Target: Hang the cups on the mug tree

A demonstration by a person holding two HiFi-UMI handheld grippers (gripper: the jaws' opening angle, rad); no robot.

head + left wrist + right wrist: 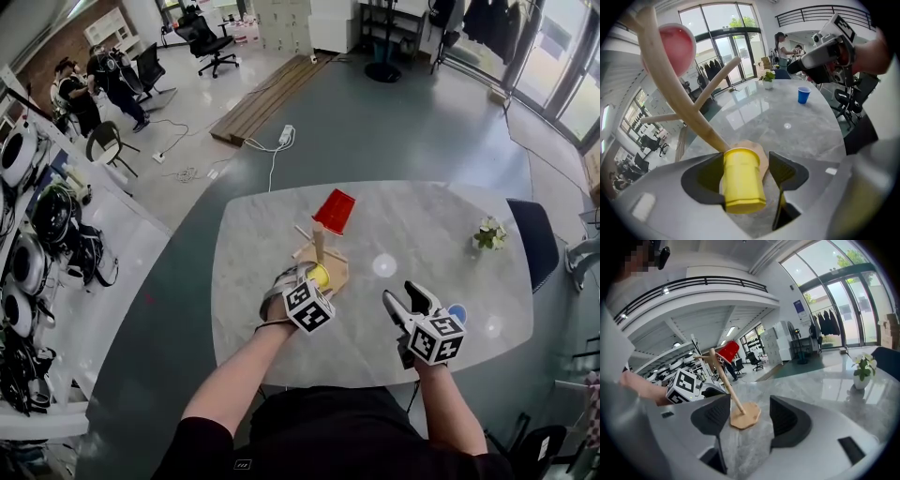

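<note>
At foot of mug tree (319,246), 6 o'clock side of trunk: yellow cup (740,180) lies between jaws of left tool (746,161). Tool released: left jaw against cup, right jaw clear, gap showing. Red cup (334,211) already hung on upper peg, 12 o'clock. Blue cup (457,312) on tabletop (422,225), 3 o'clock of right tool (749,408), which gapes empty. Advice: centre cup, close squarely on wall, lift clear of base, tip mouth over free peg.

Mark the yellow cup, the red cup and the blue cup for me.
yellow cup (743,180): left gripper view, middle of its side wall.
red cup (335,211): head view, middle of its outer wall.
blue cup (803,95): left gripper view, middle of its side wall.
</note>
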